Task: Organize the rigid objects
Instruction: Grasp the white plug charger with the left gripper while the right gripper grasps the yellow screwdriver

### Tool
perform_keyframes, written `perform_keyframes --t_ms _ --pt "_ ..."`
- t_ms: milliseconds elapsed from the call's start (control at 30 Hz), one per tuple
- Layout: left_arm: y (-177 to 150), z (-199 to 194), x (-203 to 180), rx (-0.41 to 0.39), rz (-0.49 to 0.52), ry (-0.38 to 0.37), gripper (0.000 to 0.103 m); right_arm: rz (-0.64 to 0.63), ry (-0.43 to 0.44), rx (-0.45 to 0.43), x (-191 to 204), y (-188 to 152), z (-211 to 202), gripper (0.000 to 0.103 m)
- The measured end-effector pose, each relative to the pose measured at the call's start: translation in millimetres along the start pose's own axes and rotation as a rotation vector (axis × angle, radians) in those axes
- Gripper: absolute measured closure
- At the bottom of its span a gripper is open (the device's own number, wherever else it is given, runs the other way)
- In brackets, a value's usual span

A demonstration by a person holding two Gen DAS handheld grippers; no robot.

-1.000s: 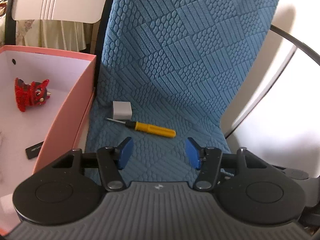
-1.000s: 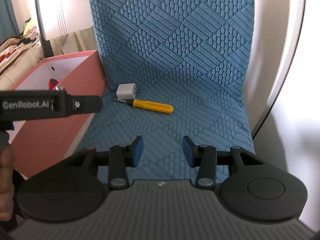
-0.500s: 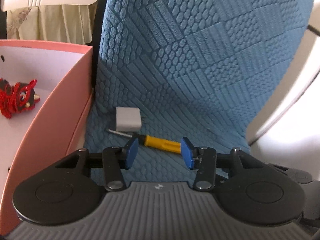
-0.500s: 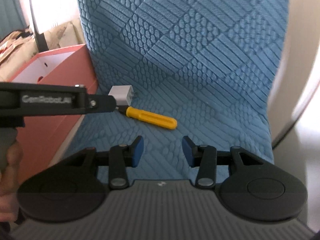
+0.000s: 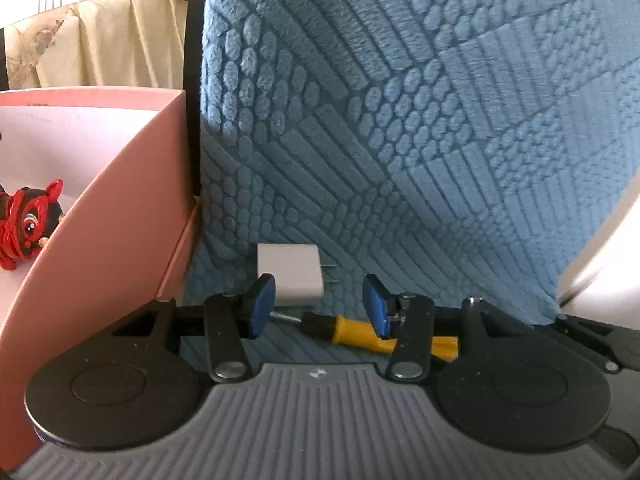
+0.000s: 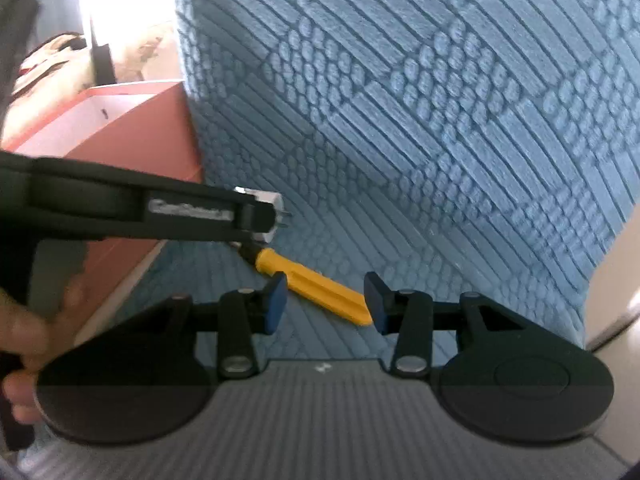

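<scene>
Left gripper (image 5: 318,304): fingers apart, nothing held, straddling the white charger plug (image 5: 290,274), likely its pick.
Right gripper (image 6: 325,300): fingers part-open, empty, framing the yellow screwdriver (image 6: 316,286).
Both items: blue textured cover (image 5: 400,160), beside pink box (image 5: 120,240), probable destination.

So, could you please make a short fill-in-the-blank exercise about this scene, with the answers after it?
1. The screwdriver has a ___ handle.
2. The white charger lies on the ___ textured cover.
3. The red toy figure sits inside the ___ box.
4. The charger's two metal prongs point away from the ___.

Missing words: yellow; blue; pink; box
</scene>
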State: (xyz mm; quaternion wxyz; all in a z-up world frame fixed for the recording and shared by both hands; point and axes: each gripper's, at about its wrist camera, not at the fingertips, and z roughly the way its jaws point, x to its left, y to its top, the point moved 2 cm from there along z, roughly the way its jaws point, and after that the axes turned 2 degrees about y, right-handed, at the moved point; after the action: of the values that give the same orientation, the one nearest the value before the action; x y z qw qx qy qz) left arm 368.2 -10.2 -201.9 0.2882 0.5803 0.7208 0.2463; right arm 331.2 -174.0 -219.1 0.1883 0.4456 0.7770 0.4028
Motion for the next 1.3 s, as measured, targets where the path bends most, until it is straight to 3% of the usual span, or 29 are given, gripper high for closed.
perform_keyframes --t_ms 367,533,667,767,933,1067,1300 --pt "7 32 8 0.042 0.044 0.037 0.044 -0.111 -0.025 0.053 3 4 35 0.056" --pt "5 45 9 0.062 0.068 0.030 0.044 -0.115 0.017 0.080 2 9 42 0.056" --pt "5 53 9 0.061 0.081 0.053 0.053 -0.161 0.007 0.108 9 10 51 0.056" --pt "3 53 5 0.066 0.078 0.045 0.053 -0.174 -0.001 0.126 14 12 53 0.059" --pt "4 26 12 0.053 0.042 0.020 0.053 -0.221 -0.007 0.167 27 15 53 0.064" --pt "3 10 11 0.049 0.035 0.005 0.053 -0.211 0.001 0.217 32 17 48 0.077" --pt "-8 -27 16 0.047 -0.003 -0.017 0.053 -0.199 -0.003 0.247 38 16 42 0.079"
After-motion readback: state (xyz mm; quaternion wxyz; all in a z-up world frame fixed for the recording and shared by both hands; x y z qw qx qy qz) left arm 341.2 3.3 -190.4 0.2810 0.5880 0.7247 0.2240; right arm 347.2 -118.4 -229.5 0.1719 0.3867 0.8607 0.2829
